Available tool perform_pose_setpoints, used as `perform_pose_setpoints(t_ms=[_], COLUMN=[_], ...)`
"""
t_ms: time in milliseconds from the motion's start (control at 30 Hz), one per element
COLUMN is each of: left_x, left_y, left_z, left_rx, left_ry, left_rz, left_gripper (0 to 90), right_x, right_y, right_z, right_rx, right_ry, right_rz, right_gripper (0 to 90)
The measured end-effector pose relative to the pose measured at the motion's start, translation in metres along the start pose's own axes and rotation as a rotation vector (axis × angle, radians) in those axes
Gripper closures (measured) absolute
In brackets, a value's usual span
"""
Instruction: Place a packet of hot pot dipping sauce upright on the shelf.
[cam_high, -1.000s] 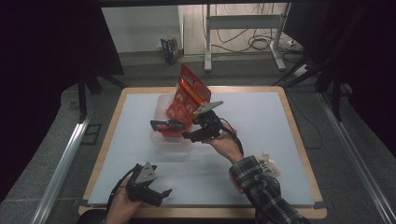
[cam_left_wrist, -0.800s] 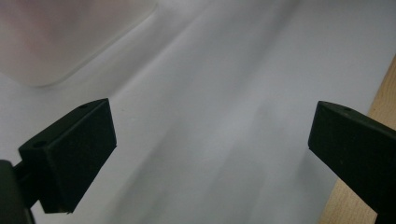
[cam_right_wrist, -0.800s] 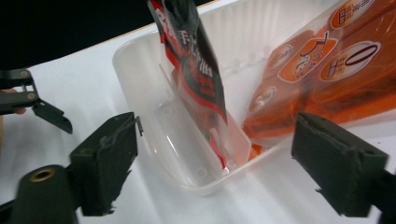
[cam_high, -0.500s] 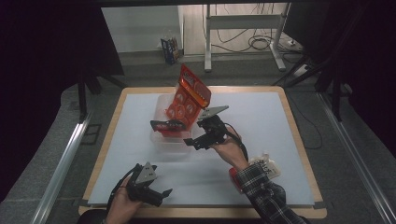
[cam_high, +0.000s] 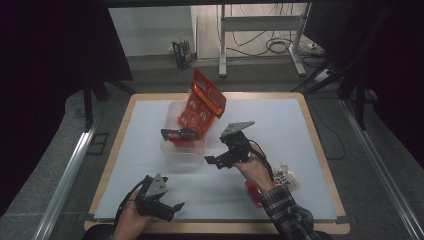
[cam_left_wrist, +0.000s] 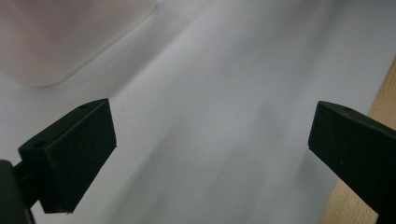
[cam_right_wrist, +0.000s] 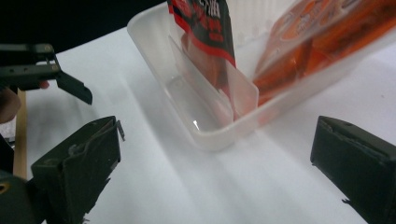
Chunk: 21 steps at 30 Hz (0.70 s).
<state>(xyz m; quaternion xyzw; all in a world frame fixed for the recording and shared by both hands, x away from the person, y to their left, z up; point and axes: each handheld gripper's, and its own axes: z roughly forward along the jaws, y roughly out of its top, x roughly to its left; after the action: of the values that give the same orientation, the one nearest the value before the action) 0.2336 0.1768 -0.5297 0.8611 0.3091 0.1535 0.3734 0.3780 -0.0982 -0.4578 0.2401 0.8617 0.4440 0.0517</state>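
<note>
At the left of the high view, the left tongs rest low near the front edge of the white surface, jaws wide apart with nothing between them; in the left gripper view they frame bare white mat and a strip of the wooden border, with a blurred corner of the clear plastic tray beyond.

Toward the middle, the clear plastic tray sits on the surface, well ahead of the left tongs. A dark-topped snack packet stands in its near compartment against the thin divider, and a large orange snack bag leans steeply out of the far part, its top well above the rim.

Right of the tray, the right tongs have just been opening and now stand wide and empty, just beside the tray's near corner; the right gripper view looks between both jaws at the tray end, with no pad touching it.

Judging from this, the packing step looks just finished and the hand is free. The risks lie in that closeness: a sideways sweep of the open jaws could catch the tray's corner and skid the light tray, and the tall orange bag, propped at a slant, could then tip out onto the surface. The upright packet seems only loosely braced by the divider, so a jolt might topple it too.
</note>
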Motion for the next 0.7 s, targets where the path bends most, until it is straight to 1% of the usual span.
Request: perform_pose_setpoints(t_ms=[133, 367, 533, 633, 700], left_x=[0.0, -0.001, -0.001, -0.001, -0.001], left_y=[0.0, 0.0, 0.0, 0.0, 0.0], left_z=[-0.001, -0.001, -0.001, -0.001, -0.001], left_rx=[0.002, 0.005, 0.0, 0.001, 0.001], left_ry=[0.001, 0.006, 0.005, 0.005, 0.004], left_rz=[0.003, 0.01, 0.007, 0.01, 0.012], left_gripper=[0.8, 0.8, 0.8, 0.8, 0.8], right_x=[0.001, 0.006, 0.009, 0.01, 0.01], right_y=[-0.006, -0.016, -0.025, -0.032, -0.036], right_z=[-0.007, -0.02, -0.028, -0.034, -0.038], right_rx=[0.006, 0.019, 0.031, 0.03, 0.024], right_ry=[-0.004, -0.032, -0.047, -0.045, -0.049], right_rz=[0.003, -0.017, -0.015, -0.004, -0.008], right_gripper=[0.5, 0.0, 0.0, 0.0, 0.0])
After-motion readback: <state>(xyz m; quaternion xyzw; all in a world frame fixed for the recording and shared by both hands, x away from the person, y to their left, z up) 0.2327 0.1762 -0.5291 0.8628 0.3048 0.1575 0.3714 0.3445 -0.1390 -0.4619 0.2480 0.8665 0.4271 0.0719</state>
